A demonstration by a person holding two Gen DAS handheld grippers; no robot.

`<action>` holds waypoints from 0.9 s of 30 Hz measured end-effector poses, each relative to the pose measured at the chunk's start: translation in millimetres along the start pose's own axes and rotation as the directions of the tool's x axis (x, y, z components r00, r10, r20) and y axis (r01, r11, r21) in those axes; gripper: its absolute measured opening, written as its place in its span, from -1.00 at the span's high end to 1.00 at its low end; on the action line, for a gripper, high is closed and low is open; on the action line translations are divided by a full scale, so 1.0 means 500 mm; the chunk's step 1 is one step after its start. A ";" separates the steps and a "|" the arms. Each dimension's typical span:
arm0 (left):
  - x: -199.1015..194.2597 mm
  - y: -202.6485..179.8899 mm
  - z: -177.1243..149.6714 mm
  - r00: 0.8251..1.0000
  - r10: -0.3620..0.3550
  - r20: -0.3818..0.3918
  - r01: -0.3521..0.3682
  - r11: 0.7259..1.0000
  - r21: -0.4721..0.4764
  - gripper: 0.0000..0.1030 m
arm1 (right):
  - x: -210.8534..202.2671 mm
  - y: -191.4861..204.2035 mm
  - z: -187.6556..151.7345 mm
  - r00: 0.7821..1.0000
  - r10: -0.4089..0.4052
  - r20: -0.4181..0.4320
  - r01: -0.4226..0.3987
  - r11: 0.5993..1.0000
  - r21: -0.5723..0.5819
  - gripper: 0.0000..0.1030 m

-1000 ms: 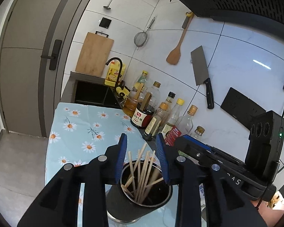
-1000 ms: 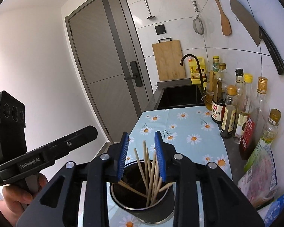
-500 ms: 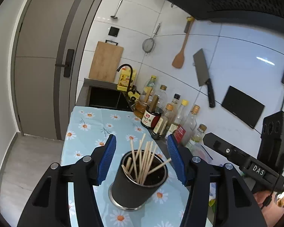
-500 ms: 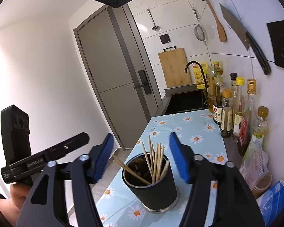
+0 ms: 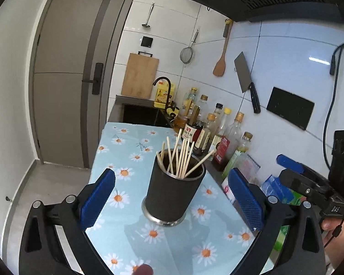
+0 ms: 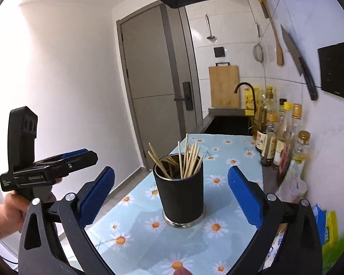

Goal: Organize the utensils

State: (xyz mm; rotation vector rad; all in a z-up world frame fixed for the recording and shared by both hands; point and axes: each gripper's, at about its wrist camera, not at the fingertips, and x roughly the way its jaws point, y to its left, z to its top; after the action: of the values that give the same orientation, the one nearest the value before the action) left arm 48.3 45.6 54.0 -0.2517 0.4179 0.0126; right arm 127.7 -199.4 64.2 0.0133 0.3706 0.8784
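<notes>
Here, both tools face a black chopstick holder (image 5: 175,192) on the daisy-print worktop (image 5: 126,174).
The left tool (image 5: 172,197) and right tool (image 6: 172,193) are opening, pads clear of the holder; wooden chopsticks (image 6: 188,160) stand upright inside it.

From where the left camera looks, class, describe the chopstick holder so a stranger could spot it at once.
Find the counter covered by the pale blue daisy-print cloth. The chopstick holder stands upright on it, apart from the row of sauce bottles along the tiled wall. Unlike those clear, capped bottles, it is a dark, open-topped cylinder with a shiny metal base rim, bristling with pale wooden chopsticks.
</notes>
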 end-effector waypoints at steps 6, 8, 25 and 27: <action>-0.020 -0.005 -0.061 0.998 0.042 -0.041 -0.043 0.999 -0.006 -0.87 | -0.025 0.015 -0.062 0.999 0.004 -0.052 -0.005 1.000 -0.016 -0.90; -0.024 -0.004 -0.085 0.998 0.042 -0.055 -0.044 0.999 -0.020 -0.87 | -0.032 0.015 -0.084 0.998 0.015 -0.066 -0.016 1.000 -0.003 -0.90; -0.007 -0.051 -0.219 0.984 0.074 -0.164 -0.062 0.995 0.074 -0.87 | -0.032 0.002 -0.199 0.985 -0.009 -0.174 0.019 0.998 0.054 -0.90; -0.004 -0.055 -0.229 0.980 0.076 -0.181 -0.061 0.994 0.086 -0.87 | -0.029 0.006 -0.209 0.982 -0.021 -0.188 0.028 0.999 0.035 -0.90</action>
State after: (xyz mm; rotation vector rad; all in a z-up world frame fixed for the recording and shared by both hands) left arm 2.3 -8.9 -39.7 -0.1594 0.6103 0.0398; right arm 83.3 -222.7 -28.7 -0.0396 0.5622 0.8507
